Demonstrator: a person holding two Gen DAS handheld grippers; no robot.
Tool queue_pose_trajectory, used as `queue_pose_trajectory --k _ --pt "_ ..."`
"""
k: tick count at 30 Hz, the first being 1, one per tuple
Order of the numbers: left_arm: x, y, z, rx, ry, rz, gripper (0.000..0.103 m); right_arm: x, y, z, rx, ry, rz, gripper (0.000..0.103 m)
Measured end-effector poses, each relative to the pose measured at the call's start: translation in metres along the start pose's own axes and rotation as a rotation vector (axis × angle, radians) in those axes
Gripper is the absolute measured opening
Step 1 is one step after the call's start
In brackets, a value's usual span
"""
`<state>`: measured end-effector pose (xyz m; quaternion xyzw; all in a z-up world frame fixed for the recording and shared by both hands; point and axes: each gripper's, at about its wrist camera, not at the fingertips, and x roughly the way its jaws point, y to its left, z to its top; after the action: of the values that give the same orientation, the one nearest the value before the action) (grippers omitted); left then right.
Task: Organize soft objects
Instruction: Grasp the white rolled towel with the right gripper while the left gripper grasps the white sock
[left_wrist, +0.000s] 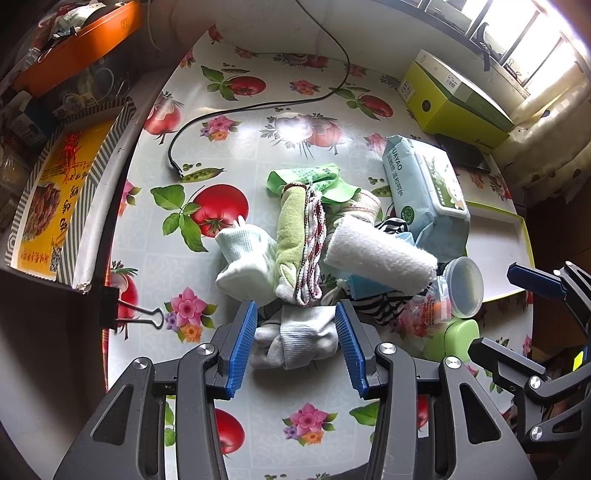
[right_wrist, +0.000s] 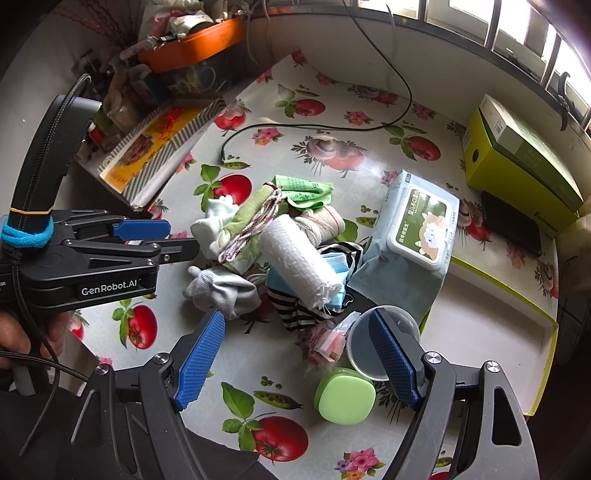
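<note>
A heap of soft things lies mid-table: a grey-white sock bundle (left_wrist: 295, 343), a pale mint sock (left_wrist: 245, 254), a green towel roll (left_wrist: 291, 236), a beaded string (left_wrist: 314, 251), a white rolled cloth (left_wrist: 380, 254), a blue face mask (right_wrist: 314, 273) and a striped cloth (right_wrist: 295, 314). My left gripper (left_wrist: 297, 349) is open, its pads either side of the grey sock bundle. It also shows in the right wrist view (right_wrist: 162, 240). My right gripper (right_wrist: 295, 362) is open and empty, above the tablecloth near the heap's front.
A wet-wipes pack (right_wrist: 410, 236), a clear round lid (right_wrist: 373, 347), a green soap case (right_wrist: 345, 395) and a candy wrapper (right_wrist: 328, 343) lie beside the heap. A white tray with a green rim (right_wrist: 491, 332) is at right, green boxes (right_wrist: 524, 162) behind it. A black cable (left_wrist: 258, 107) crosses the far table. A binder clip (left_wrist: 129, 317) sits at the left edge.
</note>
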<state>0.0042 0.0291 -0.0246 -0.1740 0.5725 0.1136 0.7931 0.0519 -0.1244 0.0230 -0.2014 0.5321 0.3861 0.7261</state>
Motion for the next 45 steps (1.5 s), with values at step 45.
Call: queue_pose_trajectory --k 45 --pt "0.039 0.071 0.017 -0.167 0.019 -0.097 0.046 0.107 0.013 0.037 -0.215 0.148 -0.052 0.046"
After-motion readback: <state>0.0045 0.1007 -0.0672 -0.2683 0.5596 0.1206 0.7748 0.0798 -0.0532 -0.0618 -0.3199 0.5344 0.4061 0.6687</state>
